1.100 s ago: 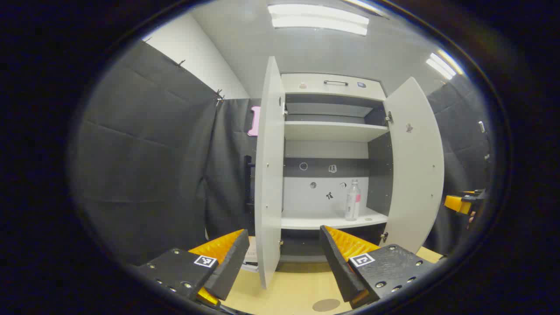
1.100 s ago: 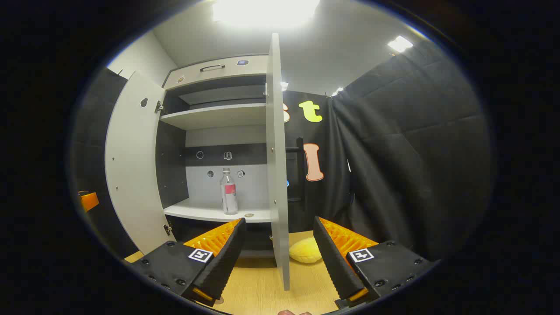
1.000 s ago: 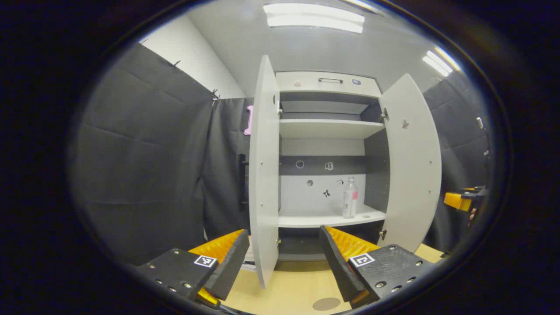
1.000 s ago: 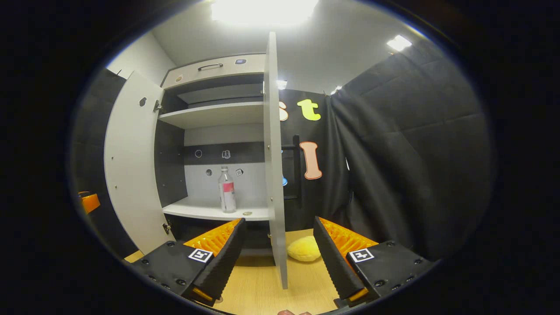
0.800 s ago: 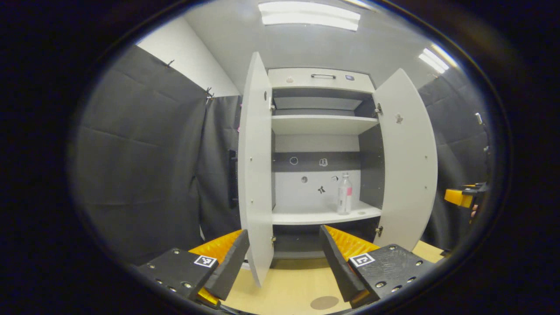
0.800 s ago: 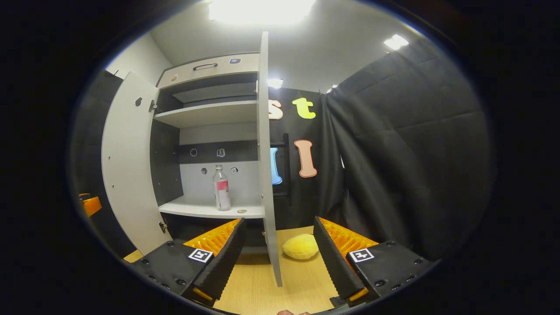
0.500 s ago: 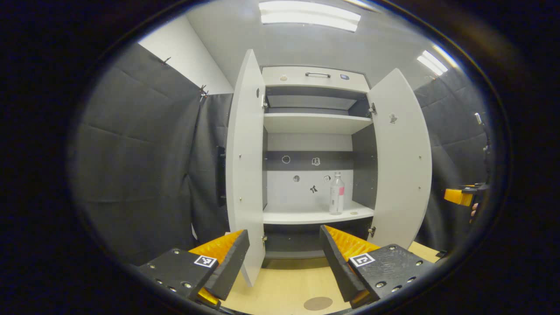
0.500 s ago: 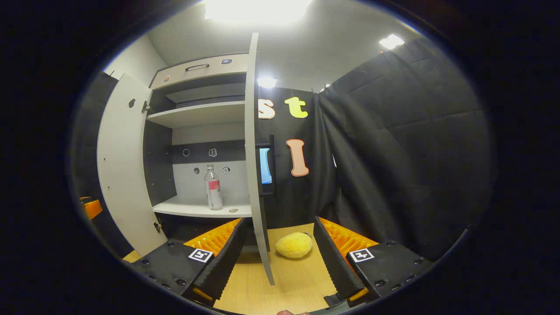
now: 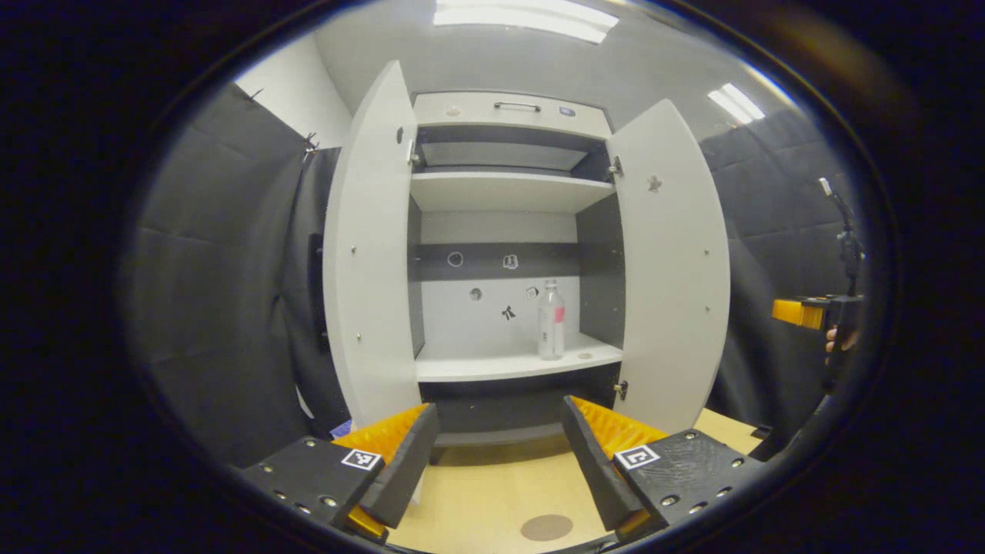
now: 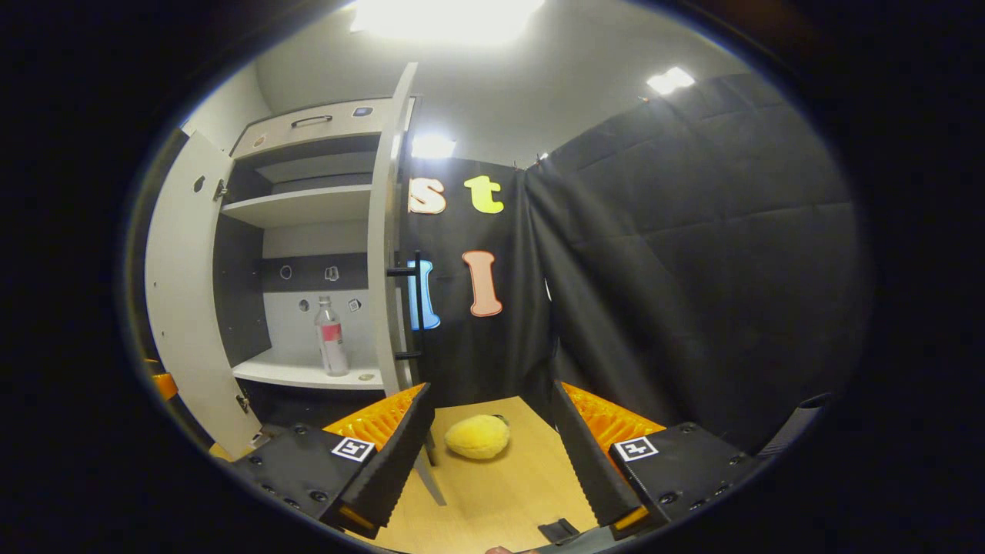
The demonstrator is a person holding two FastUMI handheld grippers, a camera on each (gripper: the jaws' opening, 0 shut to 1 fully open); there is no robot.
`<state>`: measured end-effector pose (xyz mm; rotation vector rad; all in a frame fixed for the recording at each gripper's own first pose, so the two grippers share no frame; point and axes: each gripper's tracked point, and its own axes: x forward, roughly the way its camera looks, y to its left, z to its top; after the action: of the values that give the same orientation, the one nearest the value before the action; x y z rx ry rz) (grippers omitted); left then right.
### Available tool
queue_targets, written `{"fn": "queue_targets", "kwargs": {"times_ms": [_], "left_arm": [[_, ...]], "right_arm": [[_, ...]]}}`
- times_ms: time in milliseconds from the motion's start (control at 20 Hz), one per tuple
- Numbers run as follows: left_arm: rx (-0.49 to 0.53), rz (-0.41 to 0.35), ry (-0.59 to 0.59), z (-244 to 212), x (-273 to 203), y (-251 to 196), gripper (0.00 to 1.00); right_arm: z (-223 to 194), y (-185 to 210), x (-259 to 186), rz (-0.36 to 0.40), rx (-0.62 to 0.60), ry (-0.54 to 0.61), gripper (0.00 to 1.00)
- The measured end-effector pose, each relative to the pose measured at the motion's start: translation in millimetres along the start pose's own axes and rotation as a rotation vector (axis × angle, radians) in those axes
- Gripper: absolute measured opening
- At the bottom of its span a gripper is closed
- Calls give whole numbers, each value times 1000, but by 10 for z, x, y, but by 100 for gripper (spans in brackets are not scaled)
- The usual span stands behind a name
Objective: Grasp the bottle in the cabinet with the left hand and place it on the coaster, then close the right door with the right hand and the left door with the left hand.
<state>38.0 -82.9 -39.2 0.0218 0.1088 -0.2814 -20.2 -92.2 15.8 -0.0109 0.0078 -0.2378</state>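
Observation:
A clear bottle [image 9: 549,331] with a pink label stands upright on the lower shelf of a white cabinet [image 9: 508,123], toward its right side. Both doors are swung wide: the left door [image 9: 369,254] and the right door [image 9: 669,269]. A round brown coaster [image 9: 546,528] lies on the wooden table in front. My left gripper [image 9: 496,462] is open and empty, low before the cabinet, well short of the bottle. In the right gripper view the bottle [image 10: 332,338] shows past the right door [image 10: 383,254], seen nearly edge-on. My right gripper [image 10: 492,454] is open and empty.
A yellow plush lump [image 10: 477,436] lies on the table right of the cabinet. The right door's outer face carries a black bar handle [image 10: 419,308]. A small round thing [image 9: 585,356] sits on the shelf beside the bottle. Black cloth walls close in on both sides.
Both views have swung to the right, so the cabinet slid left in each. The right door's outer side and handle have come into sight. Both grippers stayed open and the bottle did not move.

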Motion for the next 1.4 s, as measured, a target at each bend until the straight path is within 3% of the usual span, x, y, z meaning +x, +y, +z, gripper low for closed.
{"fn": "queue_targets", "kwargs": {"times_ms": [500, 1050, 1250, 1300, 1400], "left_arm": [[-19, -109, -33, 276, 1189, -372, 94], [-56, -116, -35, 539, 2725, -574, 94], [-25, -136, -30, 530, 3196, -678, 93], [-15, -142, -34, 529, 3304, -705, 99], [2, -150, -40, 524, 3497, -781, 99]], "right_arm": [[143, -336, 566, -80, 9, -16, 95], [73, -790, 1230, -170, 59, -23, 97], [30, -932, 1397, -213, 24, -23, 95], [26, -961, 1438, -221, 14, -22, 97], [1, -1004, 1485, -234, 3, -17, 95]]}}
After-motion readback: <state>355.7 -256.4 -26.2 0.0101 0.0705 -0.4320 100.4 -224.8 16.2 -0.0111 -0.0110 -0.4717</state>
